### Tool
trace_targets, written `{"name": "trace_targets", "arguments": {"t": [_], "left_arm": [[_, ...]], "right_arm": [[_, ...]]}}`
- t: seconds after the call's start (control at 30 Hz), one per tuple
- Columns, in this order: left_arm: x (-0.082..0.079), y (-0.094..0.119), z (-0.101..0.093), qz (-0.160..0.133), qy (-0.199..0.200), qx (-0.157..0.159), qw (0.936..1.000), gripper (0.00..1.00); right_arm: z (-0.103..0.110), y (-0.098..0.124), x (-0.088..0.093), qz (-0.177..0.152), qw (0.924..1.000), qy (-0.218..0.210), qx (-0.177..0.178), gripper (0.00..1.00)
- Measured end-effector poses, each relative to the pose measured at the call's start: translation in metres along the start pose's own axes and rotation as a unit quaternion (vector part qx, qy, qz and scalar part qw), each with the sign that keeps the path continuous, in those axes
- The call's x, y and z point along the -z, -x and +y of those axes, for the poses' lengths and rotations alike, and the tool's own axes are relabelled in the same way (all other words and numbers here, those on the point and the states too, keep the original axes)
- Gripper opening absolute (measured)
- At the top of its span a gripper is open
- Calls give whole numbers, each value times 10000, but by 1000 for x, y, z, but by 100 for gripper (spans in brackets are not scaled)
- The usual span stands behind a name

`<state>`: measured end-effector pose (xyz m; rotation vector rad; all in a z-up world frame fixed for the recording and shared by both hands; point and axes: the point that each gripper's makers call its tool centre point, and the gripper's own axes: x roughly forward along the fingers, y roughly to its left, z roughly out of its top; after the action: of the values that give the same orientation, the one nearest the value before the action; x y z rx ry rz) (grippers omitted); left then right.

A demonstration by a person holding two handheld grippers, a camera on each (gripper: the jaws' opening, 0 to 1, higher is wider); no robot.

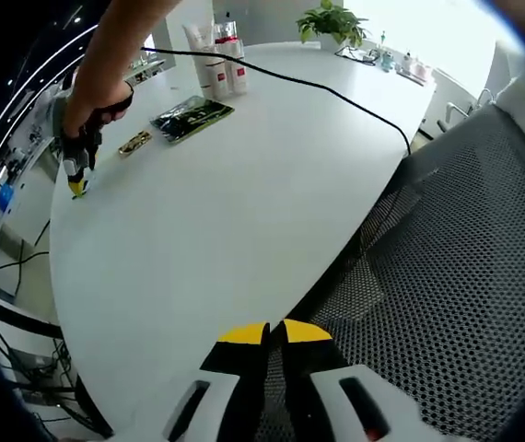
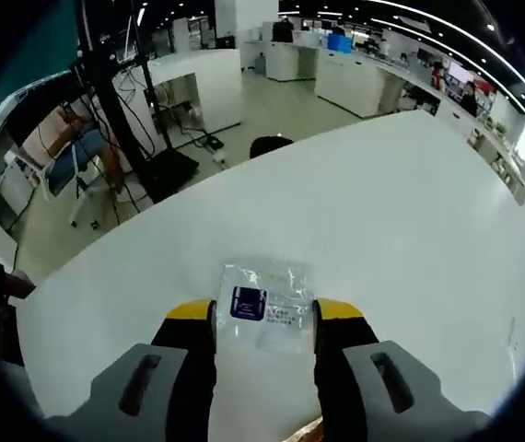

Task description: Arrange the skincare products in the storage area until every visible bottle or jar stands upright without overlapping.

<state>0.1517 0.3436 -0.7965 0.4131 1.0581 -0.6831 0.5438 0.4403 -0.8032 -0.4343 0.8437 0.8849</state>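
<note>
Left tongs (image 1: 274,333) sit closed over the counter (image 1: 244,221); right tongs (image 2: 264,313) stand apart, straddling a clear sachet (image 2: 264,304). Left gripper view alone shows upright bottles (image 1: 226,63) far off.

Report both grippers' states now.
Left gripper: shut, holding nothing, over the table edge.
Right gripper: open, fingers either side of a clear sachet on the table.

No text legible. Red labels on white bottles (image 1: 228,66): too small to read. Clear sachet (image 2: 264,305) on tabletop (image 2: 410,212) carries a dark label and fine print, both blurred.
</note>
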Motion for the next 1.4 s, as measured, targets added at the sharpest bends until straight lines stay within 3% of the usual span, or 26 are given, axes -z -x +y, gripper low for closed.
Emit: {"name": "trace_targets", "arguments": {"t": [0.3,0.43,0.57,0.9,1.1,1.2,1.4], "left_arm": [[0,-3,2,45,1,-27,10000,6],[0,-3,4,49,10,-59,10000,6],[0,-3,5,64,22,-77,9999,6],[0,-3,7,56,36,-119,9999,6],[0,-2,8,53,31,-140,9999,6],[0,-2,8,52,15,-159,9999,6],[-6,-1,9,-70,111,-150,9998,8]], "right_arm": [[-3,-5,-1,21,9999,66,-111,38],[0,3,-1,15,9971,-691,-304,36],[-11,-1,1,110,9992,-326,-207,36],[-9,18,14,112,9996,-162,-210,35],[2,47,22,-73,9992,-222,-330,36],[21,66,23,-337,9965,-502,-577,36],[52,117,51,-544,9948,-456,-735,36]]}}
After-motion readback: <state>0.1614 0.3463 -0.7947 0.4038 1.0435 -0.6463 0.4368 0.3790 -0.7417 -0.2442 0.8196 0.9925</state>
